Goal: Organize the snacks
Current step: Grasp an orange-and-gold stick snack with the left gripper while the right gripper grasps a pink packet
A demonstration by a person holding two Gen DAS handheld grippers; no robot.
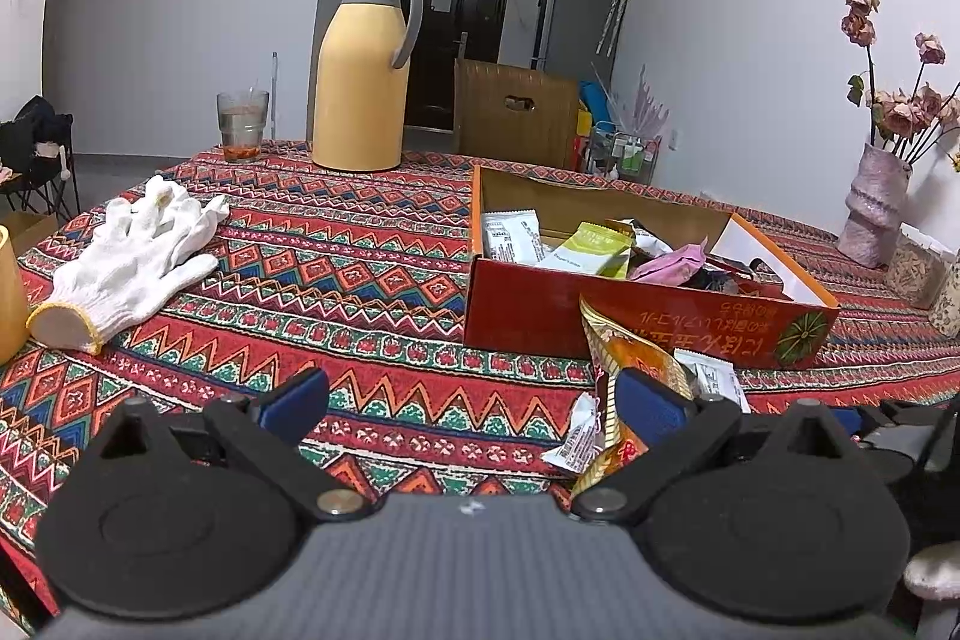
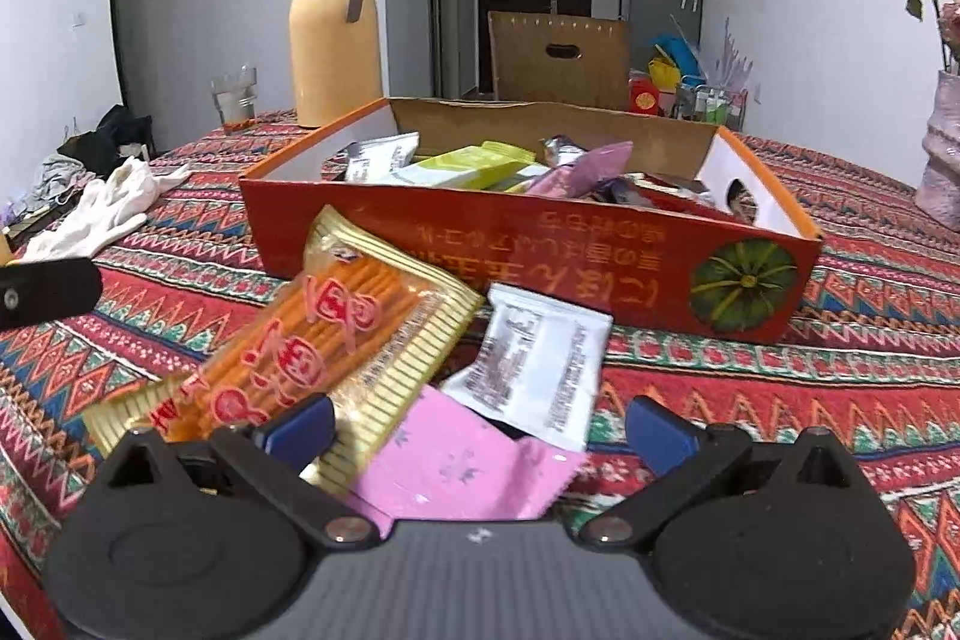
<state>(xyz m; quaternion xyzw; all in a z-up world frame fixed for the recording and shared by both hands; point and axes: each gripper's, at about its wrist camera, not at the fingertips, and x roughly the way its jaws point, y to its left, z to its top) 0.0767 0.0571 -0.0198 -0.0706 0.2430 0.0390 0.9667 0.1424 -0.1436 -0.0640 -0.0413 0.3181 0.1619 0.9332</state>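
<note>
Left gripper (image 1: 474, 400) spread wide over patterned red woven tablecloth (image 1: 336, 244), holding nothing; right gripper (image 2: 480, 421) likewise wide, empty, low above pink foil sachet (image 2: 462, 460); beside it, white printed packet (image 2: 534, 364) and gold-edged orange stick-snack bag (image 2: 312, 340), leaning against shallow red cardboard box (image 2: 540, 244) part-filled with snack packets.

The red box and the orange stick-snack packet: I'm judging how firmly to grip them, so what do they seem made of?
The red box looks like printed cardboard: matt, with a raw brown inside wall. The orange stick-snack packet seems to be thin glossy plastic film, crinkled, gold-edged and partly see-through.
</note>
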